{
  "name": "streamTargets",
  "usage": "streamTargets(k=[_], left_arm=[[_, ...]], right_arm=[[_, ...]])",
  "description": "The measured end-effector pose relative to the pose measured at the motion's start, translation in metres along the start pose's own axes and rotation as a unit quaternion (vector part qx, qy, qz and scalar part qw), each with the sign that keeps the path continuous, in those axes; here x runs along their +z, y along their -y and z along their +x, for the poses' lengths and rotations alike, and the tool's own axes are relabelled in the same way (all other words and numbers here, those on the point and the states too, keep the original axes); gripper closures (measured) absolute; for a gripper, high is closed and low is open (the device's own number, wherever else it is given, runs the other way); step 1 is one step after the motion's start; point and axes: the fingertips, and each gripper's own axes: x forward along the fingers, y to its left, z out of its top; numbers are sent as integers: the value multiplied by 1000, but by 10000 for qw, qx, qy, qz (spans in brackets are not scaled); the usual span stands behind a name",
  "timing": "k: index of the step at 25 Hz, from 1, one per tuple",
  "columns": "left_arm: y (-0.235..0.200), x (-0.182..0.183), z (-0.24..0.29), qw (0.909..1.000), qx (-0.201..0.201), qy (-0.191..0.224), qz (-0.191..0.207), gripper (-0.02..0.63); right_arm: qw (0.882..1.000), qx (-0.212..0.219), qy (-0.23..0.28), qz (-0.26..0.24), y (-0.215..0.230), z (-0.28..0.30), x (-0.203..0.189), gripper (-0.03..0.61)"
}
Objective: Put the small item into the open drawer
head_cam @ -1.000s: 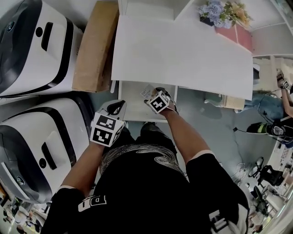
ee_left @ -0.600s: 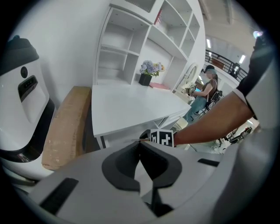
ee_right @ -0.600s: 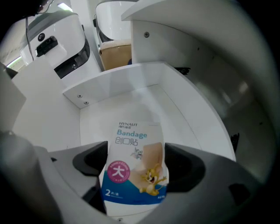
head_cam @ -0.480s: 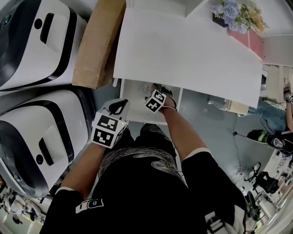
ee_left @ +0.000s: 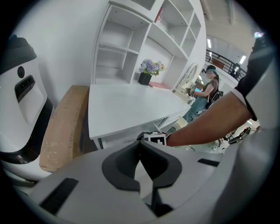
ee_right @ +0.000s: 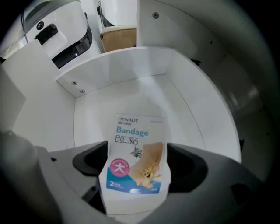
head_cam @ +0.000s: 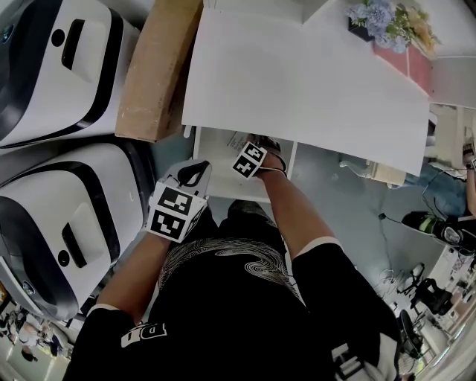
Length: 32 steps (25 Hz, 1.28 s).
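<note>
A small white bandage packet with a cartoon print is pinched flat between the jaws of my right gripper. It hangs over the floor of the open white drawer, whose walls surround it. From the head view, the right gripper reaches into the drawer under the desk edge and hides the packet there. My left gripper sits at the drawer's front left corner. Its jaws are shut with nothing between them.
A white desk covers the back of the drawer. A cardboard box stands left of it, beside two white machines. Flowers sit at the desk's far right. A person stands beyond the desk.
My right gripper has moved further forward into the drawer, under the desk edge, with the packet in it. The left gripper has stayed where it was.
</note>
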Motion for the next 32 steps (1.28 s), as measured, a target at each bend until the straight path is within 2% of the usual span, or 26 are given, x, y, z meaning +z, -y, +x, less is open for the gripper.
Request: streamTargets(k=[10,17,25,32], left_arm=[[7,15,-2,9998,-61,166,34,600],[20,23,-6,9993,-156,290,183,600],[30,45,-19,9971,-261,540,459,600],[37,53,-29,9949,-426,619,675,600]], right_arm=[[9998,-117,122,-52,0,-20,-2,172],[9985,-142,473,218,-6,-61,-1,171],[9925,-276,838,845,-7,-128,-8,172],[9770,-532,1402,1514,-2,-199,-1,172]])
